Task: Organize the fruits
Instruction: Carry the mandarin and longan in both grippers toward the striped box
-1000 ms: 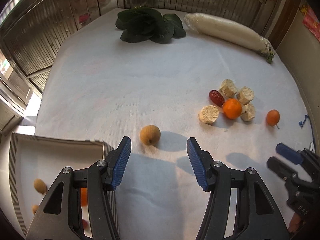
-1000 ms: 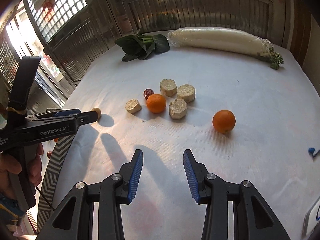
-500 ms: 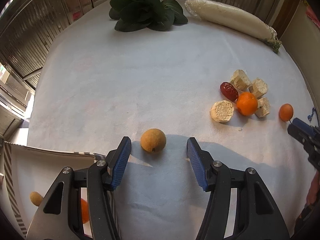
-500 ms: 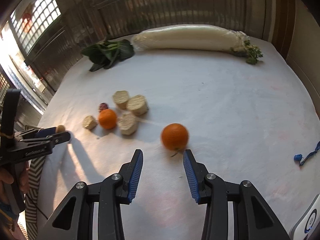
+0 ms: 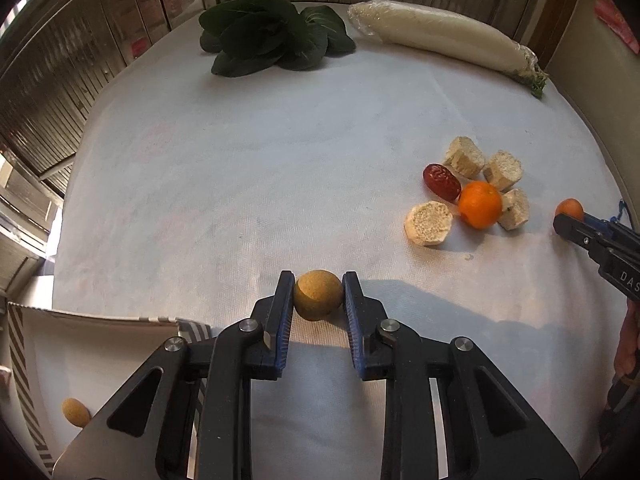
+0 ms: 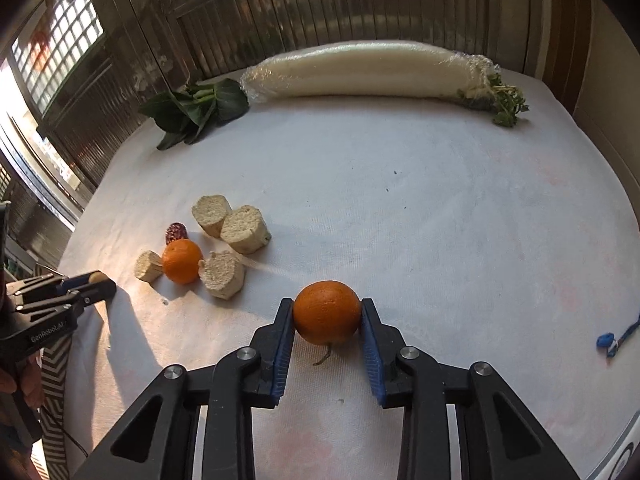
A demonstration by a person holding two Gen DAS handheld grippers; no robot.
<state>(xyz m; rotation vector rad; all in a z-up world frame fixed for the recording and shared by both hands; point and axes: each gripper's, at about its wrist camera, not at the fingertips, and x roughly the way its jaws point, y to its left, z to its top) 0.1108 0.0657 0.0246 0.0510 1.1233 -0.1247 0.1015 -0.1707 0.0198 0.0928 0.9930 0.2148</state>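
My left gripper [image 5: 318, 285] is shut on a small yellow-brown round fruit [image 5: 318, 295] resting on the white tablecloth [image 5: 280, 168]. My right gripper [image 6: 327, 309] is shut on an orange [image 6: 327, 312] with a short stem, also on the cloth. A second orange [image 5: 479, 204] and a red date [image 5: 441, 182] lie among several pale cut chunks [image 5: 428, 223]. The striped box [image 5: 60, 344] at the lower left holds another small yellow-brown fruit [image 5: 75, 411]. In the right wrist view the left gripper [image 6: 93, 282] appears at the left edge.
A bunch of dark leafy greens [image 5: 272, 36] and a long wrapped white radish [image 5: 440, 42] lie at the far edge of the table. A blue cord [image 6: 612, 336] lies at the right. Metal railings surround the table's far side.
Both grippers moved forward and closed: the left onto the yellow-brown fruit, the right onto the orange. Both were open a second ago.
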